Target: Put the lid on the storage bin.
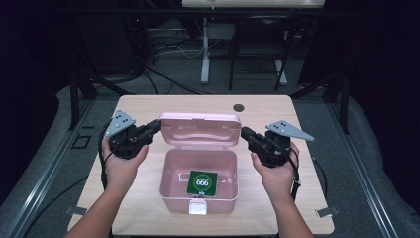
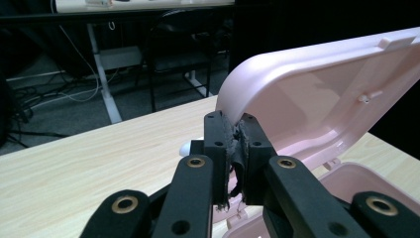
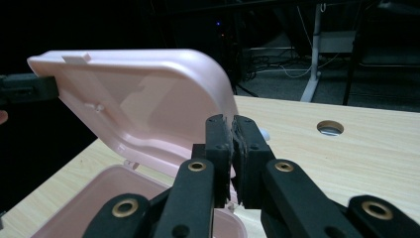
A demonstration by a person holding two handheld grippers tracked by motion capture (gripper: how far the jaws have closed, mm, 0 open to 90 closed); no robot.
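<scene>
Box [image 1: 198,191]: one, pink plastic, open, near the front middle of the table [image 1: 148,106]; white latch tab at its front wall.
Lid [image 1: 200,129]: one, pink, raised on the back hinge, leaning away from the person; held at both side edges.
Card [image 1: 202,183]: one, green with white "666" in a circle, flat on the box floor.
Left gripper [image 1: 157,125]: one, jaws closed on the lid's left edge; seen pinched together at the rim in its own view [image 2: 236,148].
Right gripper [image 1: 244,132]: one, jaws closed at the lid's right edge; closed against the rim in its own view [image 3: 233,144]; whether the pads truly clamp the plastic hard to tell.
Hands: two, one behind each gripper.
Grey three-cornered plates: two, one atop each gripper.
Table hole [image 1: 239,107]: one, round, behind the box.
Risk, slip: thin smooth rim, shallow bite at both sides; likely escape of the lid from one pair of pads if swung unevenly.
Risk, twist: lid gripped at opposite edges; unequal pull from the two sides apt to rack the hinge or skew the lid.
Risk, box shift: base unheld, light; liable to slide or tip backward under a push on the lid.
Risk, snap shut: lid released early apt to drop onto the base, jolting the card.
Risk, latch: front tab possibly missing its catch on a crooked closing.
</scene>
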